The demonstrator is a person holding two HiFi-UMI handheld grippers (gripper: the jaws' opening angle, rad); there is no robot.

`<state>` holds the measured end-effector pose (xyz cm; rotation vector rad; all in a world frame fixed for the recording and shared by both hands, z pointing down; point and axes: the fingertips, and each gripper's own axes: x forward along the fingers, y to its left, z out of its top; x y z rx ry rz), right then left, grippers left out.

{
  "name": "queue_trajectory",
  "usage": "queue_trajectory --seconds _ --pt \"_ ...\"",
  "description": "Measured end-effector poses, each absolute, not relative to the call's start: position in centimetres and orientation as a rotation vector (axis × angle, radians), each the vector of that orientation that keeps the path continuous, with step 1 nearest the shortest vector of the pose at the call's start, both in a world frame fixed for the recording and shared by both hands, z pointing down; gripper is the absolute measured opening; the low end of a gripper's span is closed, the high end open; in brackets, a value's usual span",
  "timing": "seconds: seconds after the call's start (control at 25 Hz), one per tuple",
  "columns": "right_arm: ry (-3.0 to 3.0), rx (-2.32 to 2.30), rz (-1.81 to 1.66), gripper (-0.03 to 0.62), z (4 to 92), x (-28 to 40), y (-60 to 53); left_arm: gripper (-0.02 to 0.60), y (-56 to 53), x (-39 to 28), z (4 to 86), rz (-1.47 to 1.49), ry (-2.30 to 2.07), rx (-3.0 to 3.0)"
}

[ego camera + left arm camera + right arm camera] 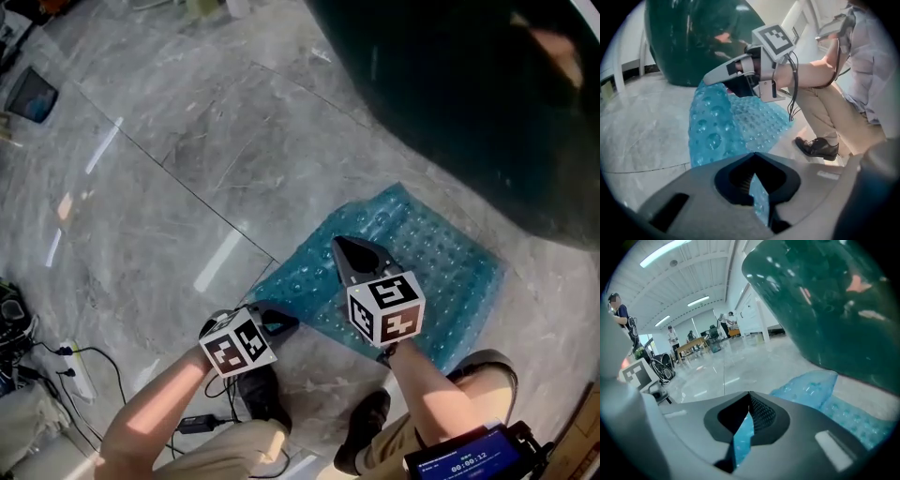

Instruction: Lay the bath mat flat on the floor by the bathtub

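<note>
A dark green bathtub fills the far right of the scene, standing on a grey marble-tiled floor. The bath mat, translucent blue and studded with bubbles, sits on the floor just beside the tub, between it and the person's feet. It is not flat: its right part rests on the tiles, while its left part is pulled up into a rumpled ridge. The right gripper reaches over the middle of the mat, and its own view shows the jaws clamped together on a strip of the blue sheet. The left gripper is at the mat's near left edge, its jaws likewise pinched on a fold of the mat. A black shoe stands on the floor just near of the left gripper. At the near left a white power strip lies among black cables.
</note>
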<state>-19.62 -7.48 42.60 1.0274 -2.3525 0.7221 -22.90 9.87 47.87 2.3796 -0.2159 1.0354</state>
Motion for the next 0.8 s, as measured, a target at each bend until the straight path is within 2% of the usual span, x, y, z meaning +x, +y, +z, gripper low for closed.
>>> queue_trajectory --seconds 0.16,0.48,0.56,0.64,0.8 --pt "-2.181 0.975 0.806 0.011 47.6 -18.1 -5.3 0.009 10.1 -22.6 48.1 0.936 -0.215 2.308" --pt "-1.964 0.992 1.008 0.009 51.7 -14.6 -4.3 0.079 2.8 -23.6 45.2 0.585 -0.435 2.172" --pt "-1.949 0.993 1.097 0.009 52.3 -14.0 -4.0 0.136 1.1 -23.3 45.3 0.531 -0.509 2.143" --pt "-1.960 1.000 1.160 0.009 52.2 -13.8 -4.1 0.219 -0.1 -22.7 45.7 0.503 -0.569 2.105" --pt "-2.004 1.017 1.133 0.009 51.5 -14.0 -4.2 0.412 -0.7 -21.1 47.4 0.546 -0.638 2.025"
